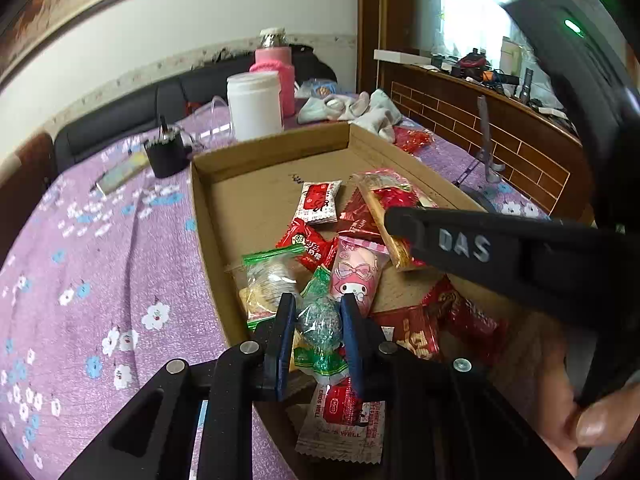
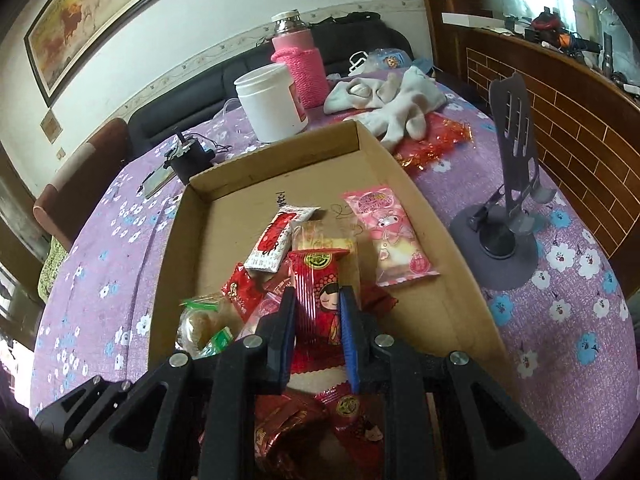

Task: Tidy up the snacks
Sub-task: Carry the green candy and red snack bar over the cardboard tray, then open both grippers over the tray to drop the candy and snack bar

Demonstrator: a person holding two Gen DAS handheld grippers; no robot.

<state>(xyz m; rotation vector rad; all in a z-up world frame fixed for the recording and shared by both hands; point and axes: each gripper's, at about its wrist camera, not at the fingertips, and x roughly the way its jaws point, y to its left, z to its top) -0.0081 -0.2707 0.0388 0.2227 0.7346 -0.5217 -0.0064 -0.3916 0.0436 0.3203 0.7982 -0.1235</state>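
Evidently both grippers are working over the shallow cardboard box [image 2: 432, 216] on the purple flowered tablecloth [image 1: 100, 240], where the snacks are heaped toward its near edge, presumably gathered there to be sorted. At the near left side of the heap the left gripper [image 1: 318, 320] is clamped on a green-wrapped candy [image 1: 320, 320], its jaws nearly together, a grip that looks meant for lifting it clear. Meanwhile the right gripper [image 2: 318, 320] pinches a red packet with a cartoon girl [image 2: 318, 292] near the box's near edge, while the pink bunny packet [image 2: 394, 236] lies apart toward the right wall.
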